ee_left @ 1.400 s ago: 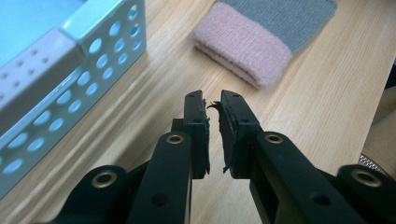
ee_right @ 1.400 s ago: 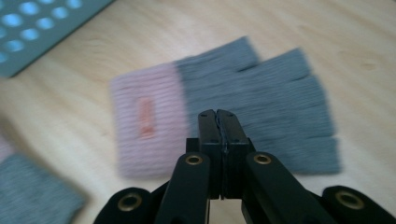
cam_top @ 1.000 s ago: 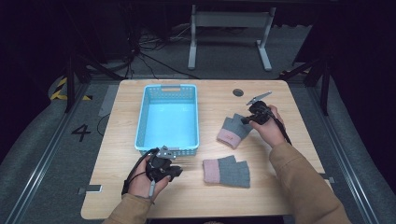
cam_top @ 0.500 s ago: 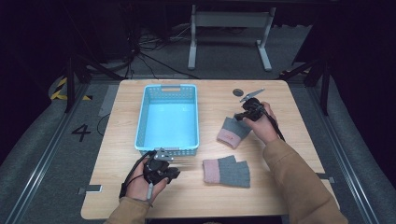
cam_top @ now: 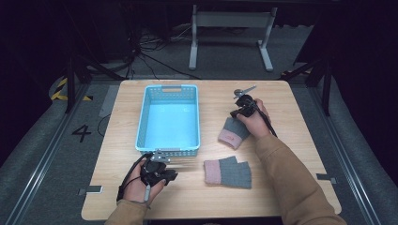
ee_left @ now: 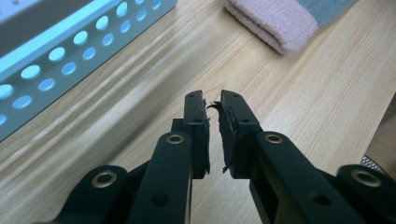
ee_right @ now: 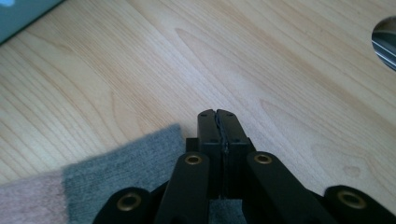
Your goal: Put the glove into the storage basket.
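Two grey knit mitts with pink cuffs lie on the wooden table. One mitt [cam_top: 232, 133] [ee_right: 126, 172] rests under my right hand; its grey edge runs beneath my right gripper [cam_top: 234, 111] [ee_right: 216, 114]. That gripper is shut, its jaws pressed together over bare wood with no cloth between them. The other mitt [cam_top: 228, 172] lies nearer the front, and its pink cuff [ee_left: 275, 23] is ahead of my left gripper [cam_top: 172, 169] [ee_left: 212, 100]. The left gripper's jaws stand nearly together with a sliver of a gap and hold nothing.
A light blue perforated basket [cam_top: 142, 122] [ee_left: 56, 51] stands empty left of centre, its near wall just beyond my left gripper. A round metal-rimmed disc [cam_top: 238, 92] [ee_right: 385, 42] is set in the table at the far side, close to my right gripper.
My right gripper has slid a little to the left along the far edge of the mitt. The left gripper and both mitts have stayed put.
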`<control>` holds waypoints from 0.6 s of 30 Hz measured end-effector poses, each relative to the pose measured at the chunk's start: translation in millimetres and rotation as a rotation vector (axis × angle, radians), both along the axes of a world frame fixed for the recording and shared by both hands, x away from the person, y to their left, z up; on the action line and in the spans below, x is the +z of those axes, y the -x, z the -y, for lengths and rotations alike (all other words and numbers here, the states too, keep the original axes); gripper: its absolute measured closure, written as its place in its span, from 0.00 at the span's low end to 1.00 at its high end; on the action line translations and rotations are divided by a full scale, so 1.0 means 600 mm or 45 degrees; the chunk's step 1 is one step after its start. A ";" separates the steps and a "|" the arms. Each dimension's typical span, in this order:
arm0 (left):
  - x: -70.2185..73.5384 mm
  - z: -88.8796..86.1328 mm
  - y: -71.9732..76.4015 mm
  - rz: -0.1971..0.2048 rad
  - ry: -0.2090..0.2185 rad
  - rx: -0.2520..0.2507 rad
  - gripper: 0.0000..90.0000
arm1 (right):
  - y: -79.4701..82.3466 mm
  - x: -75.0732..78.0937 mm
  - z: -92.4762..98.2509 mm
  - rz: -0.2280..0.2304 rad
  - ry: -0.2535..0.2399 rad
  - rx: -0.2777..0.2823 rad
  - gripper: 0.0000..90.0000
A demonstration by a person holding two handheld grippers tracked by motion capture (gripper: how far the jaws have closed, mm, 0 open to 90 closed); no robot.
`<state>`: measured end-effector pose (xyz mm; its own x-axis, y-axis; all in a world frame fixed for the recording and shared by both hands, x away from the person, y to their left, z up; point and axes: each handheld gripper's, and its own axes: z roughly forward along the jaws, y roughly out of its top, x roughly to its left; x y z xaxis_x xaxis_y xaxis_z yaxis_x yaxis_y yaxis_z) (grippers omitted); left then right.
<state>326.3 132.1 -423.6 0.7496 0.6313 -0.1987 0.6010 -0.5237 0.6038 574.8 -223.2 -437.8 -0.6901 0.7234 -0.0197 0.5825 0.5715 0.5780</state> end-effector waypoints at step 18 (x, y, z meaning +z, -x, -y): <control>0.006 0.032 -0.011 0.015 -0.001 -0.075 0.91 | 0.063 -0.002 0.068 -0.071 0.012 -0.057 1.00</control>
<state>332.8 112.8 -419.8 0.7876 0.5863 -0.1893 0.5622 -0.5582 0.6102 536.9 -264.1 -439.0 -0.6571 0.7537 0.0109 0.6389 0.5492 0.5387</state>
